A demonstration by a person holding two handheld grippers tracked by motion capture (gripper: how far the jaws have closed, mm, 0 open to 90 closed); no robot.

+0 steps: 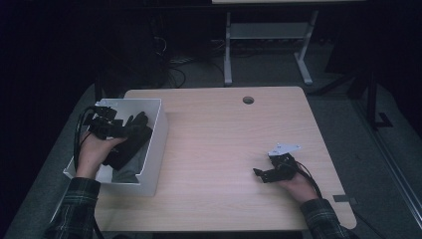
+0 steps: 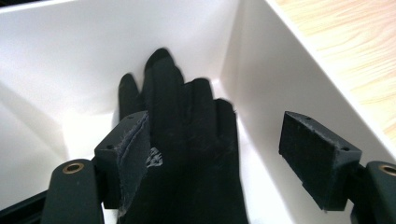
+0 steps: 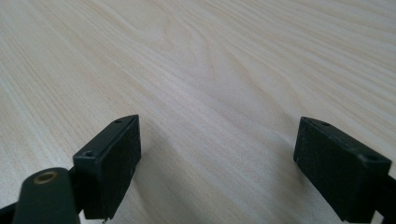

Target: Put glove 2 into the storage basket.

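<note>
the left gripper (image 1: 130, 130) reaches into the white bin (image 1: 160, 130) at the surface's (image 1: 229, 144) left edge, fingers spread wide. the black glove (image 2: 191, 154) lies inside the bin between them, brushing one finger (image 2: 133, 154). the right gripper (image 1: 263, 174) rests on bare wood well apart, fingers spread, holding nothing.

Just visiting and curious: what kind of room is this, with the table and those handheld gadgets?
Probably a lab or workshop: a plain wooden table, a second desk frame with loose cables on the dark floor behind, and a white bin holding a black glove.
</note>
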